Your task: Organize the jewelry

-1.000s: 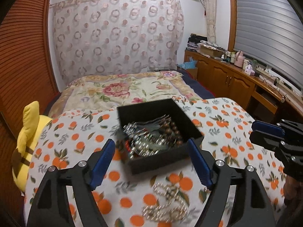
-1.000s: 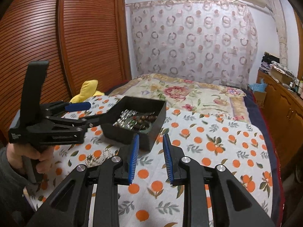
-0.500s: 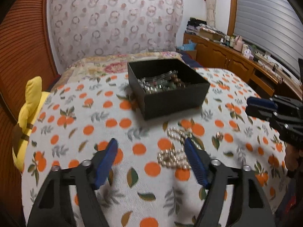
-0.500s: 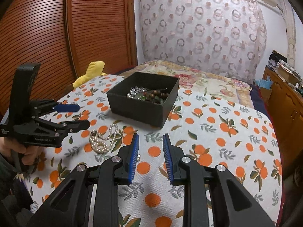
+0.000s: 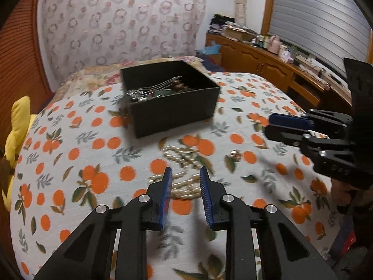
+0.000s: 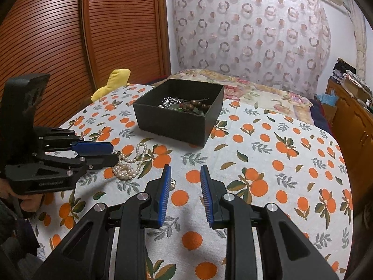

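My left gripper (image 5: 185, 180) hangs low centre of its frame, blue-padded jaws slightly parted with nothing between them, just above the white pearl necklace (image 6: 129, 163) heaped on the orange-print tablecloth (image 6: 268, 163). In the right wrist view that necklace sits left of centre, touching the left gripper's tips. My right gripper (image 6: 185, 178) has its jaws narrowly parted too, empty. The square black jewelry box (image 5: 172, 98), upper centre, holds silver chains and brown beads. A small gold ring (image 5: 235, 154) lies right of the pearls.
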Action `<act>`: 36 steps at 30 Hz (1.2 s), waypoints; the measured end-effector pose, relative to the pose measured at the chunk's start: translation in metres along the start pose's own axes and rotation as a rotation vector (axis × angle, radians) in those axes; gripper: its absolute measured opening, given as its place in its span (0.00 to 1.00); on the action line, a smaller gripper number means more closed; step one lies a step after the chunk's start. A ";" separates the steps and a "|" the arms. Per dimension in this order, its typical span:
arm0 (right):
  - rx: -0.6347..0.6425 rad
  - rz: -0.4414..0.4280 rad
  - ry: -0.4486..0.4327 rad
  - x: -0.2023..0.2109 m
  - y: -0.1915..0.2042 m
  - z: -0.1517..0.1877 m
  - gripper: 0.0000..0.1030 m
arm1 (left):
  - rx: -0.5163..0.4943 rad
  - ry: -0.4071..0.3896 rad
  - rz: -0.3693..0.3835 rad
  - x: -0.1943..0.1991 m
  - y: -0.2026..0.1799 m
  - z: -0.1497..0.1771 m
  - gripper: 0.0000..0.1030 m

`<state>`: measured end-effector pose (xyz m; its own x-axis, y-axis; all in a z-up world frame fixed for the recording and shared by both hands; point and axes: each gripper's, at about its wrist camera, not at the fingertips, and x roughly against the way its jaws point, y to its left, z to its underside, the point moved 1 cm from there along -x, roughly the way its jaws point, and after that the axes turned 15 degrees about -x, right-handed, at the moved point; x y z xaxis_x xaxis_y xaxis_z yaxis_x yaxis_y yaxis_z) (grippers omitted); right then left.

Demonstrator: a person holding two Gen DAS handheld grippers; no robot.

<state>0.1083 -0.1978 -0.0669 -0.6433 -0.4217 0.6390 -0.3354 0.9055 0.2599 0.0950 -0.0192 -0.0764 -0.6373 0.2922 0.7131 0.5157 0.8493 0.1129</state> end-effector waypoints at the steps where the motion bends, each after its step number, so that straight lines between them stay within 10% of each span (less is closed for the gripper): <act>1: -0.003 0.000 0.000 0.000 -0.001 0.000 0.27 | -0.008 0.000 0.005 -0.001 -0.003 -0.002 0.22; 17: -0.020 0.000 0.001 0.003 -0.010 0.002 0.27 | -0.055 0.064 -0.002 -0.023 -0.015 0.001 0.13; 36: -0.003 -0.018 0.038 -0.006 0.001 0.007 0.27 | 0.034 -0.171 -0.077 0.075 0.021 -0.020 0.04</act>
<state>0.1068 -0.1944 -0.0760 -0.6107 -0.4355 0.6614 -0.3444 0.8981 0.2734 0.0696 0.0119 -0.0063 -0.7638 0.2935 0.5748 0.4438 0.8855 0.1375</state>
